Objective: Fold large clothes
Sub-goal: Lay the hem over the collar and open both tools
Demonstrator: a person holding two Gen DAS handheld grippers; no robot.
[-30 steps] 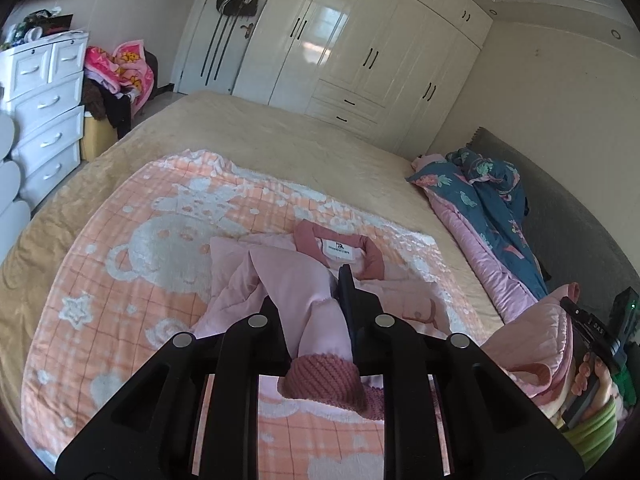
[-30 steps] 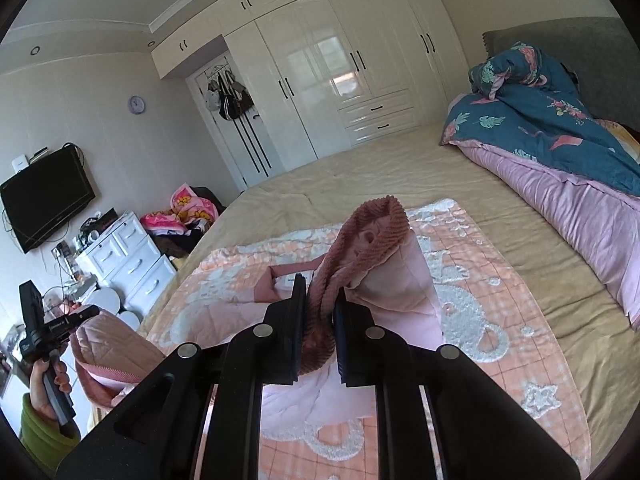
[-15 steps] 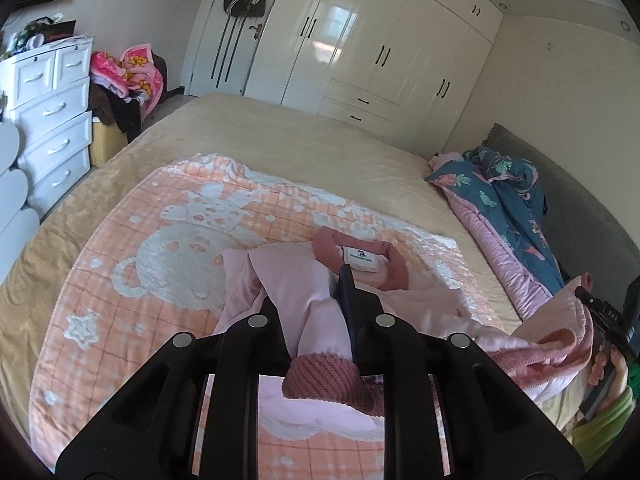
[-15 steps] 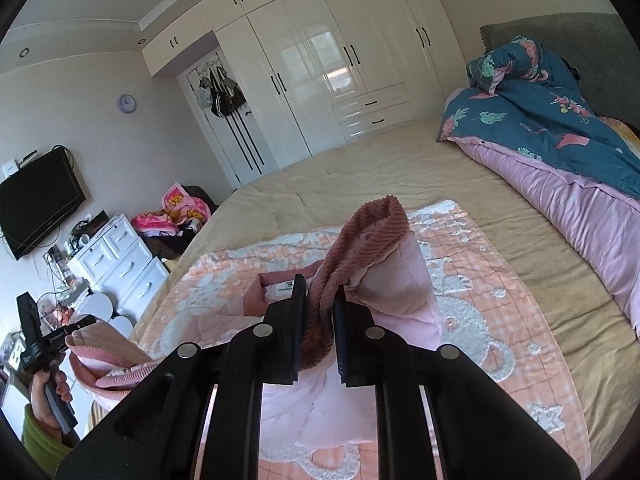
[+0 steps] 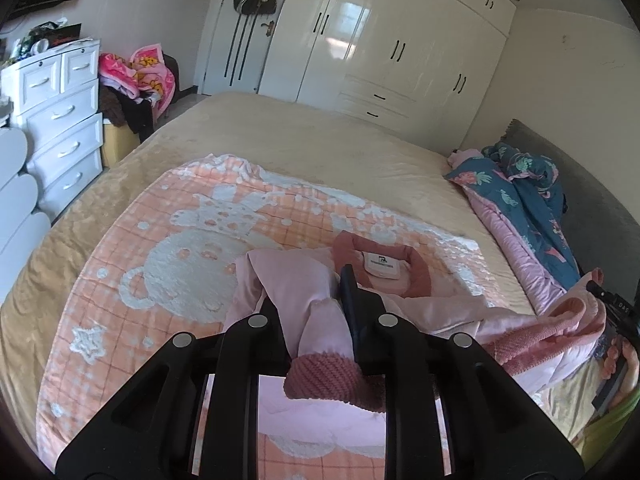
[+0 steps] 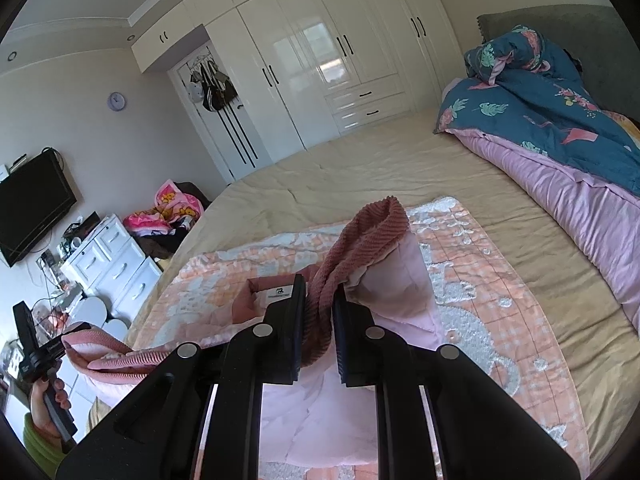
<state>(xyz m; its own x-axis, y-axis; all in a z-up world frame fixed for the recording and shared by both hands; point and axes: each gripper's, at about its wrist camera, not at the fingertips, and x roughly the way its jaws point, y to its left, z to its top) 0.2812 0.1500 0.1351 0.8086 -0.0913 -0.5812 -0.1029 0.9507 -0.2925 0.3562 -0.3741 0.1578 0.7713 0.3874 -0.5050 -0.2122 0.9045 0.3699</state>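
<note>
Two grippers, left gripper (image 5: 311,312) and right gripper (image 6: 319,312), each clenched on a ribbed dusty-rose knit cuff of the pale pink padded jacket (image 5: 400,300) atop the peach bear-print blanket (image 5: 160,248), presumably lifting sleeves to fold inward.

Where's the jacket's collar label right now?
In the left wrist view the white collar label lies inside the dusty-pink collar, just beyond the left gripper, on the peach bear blanket.
</note>
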